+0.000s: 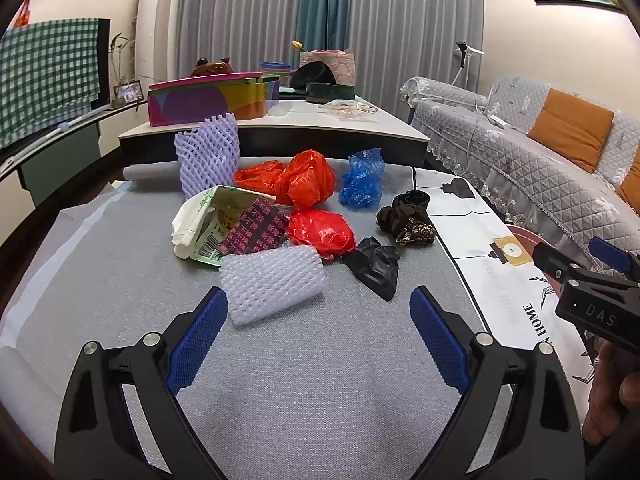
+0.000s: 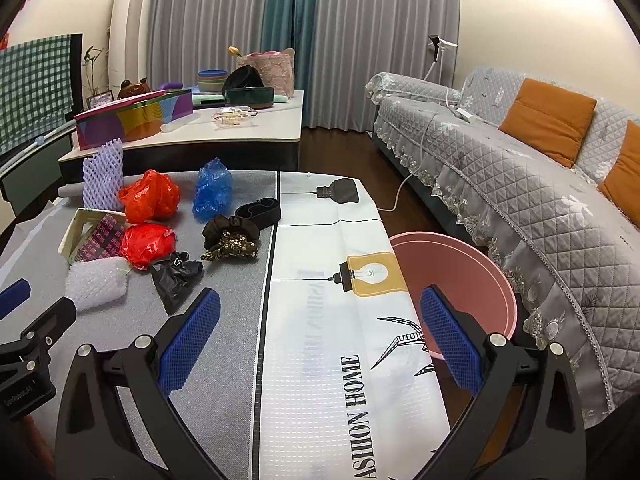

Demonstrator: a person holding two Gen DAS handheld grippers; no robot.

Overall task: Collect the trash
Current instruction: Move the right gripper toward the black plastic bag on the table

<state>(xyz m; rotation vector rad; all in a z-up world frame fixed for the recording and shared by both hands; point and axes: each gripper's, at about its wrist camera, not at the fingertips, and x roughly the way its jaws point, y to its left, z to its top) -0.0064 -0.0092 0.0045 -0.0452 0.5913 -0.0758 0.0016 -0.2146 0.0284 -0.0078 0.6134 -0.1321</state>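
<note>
Trash lies in a heap on the grey padded table (image 1: 120, 272): a white foam net (image 1: 272, 284), a purple foam net (image 1: 208, 156), an opened carton (image 1: 228, 228), two red bags (image 1: 320, 232) (image 1: 304, 178), a blue bag (image 1: 362, 178), a black bag (image 1: 376, 266) and dark cloth pieces (image 1: 412, 220). My left gripper (image 1: 320, 320) is open and empty, just short of the white foam net. My right gripper (image 2: 320, 320) is open and empty over the white printed cloth (image 2: 320, 380), right of the heap. A pink bin (image 2: 460, 284) stands beside the table's right edge.
A grey quilted sofa (image 2: 500, 184) with orange cushions runs along the right. A low table (image 2: 224, 136) behind holds a colourful box (image 2: 132, 120), bowls and a basket. A white cable (image 2: 400, 196) lies on the dark floor.
</note>
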